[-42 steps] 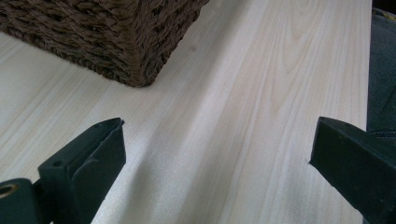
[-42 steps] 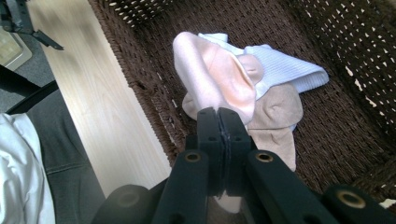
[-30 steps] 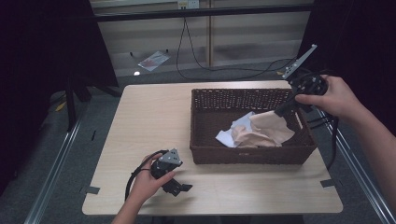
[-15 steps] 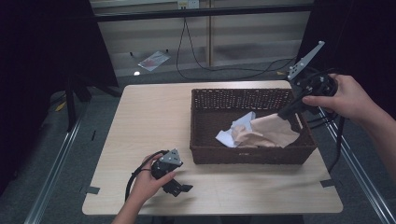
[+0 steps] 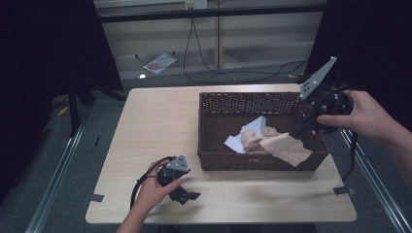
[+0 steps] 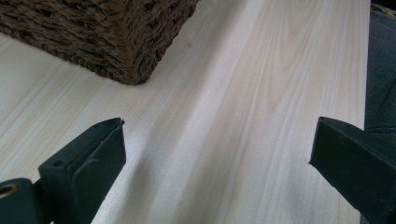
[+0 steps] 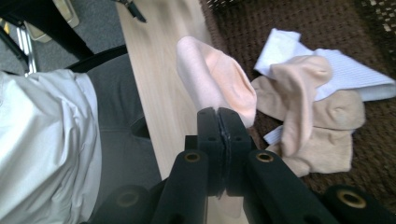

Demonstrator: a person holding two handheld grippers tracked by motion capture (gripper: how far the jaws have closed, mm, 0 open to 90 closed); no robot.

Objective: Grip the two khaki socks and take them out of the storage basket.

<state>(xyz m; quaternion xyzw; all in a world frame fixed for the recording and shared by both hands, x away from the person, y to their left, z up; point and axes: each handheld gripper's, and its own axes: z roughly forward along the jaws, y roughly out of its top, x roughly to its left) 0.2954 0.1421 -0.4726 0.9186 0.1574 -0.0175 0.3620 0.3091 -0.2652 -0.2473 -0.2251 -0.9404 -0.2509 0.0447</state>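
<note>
At frame right, peach sock (image 5: 286,148) is clamped by R gripper (image 5: 297,131); should be lifted clear of wicker basket (image 5: 252,162) rim; L gripper (image 5: 187,196) released.

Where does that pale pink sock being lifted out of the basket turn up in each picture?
High view: the pink sock hangs from the right claw, draped over the basket's front right rim.
Right gripper view: the sock sits centre, pinched above the shut jaws.
Left gripper view: not in it.
Shared landmark: the brown wicker basket.
</note>
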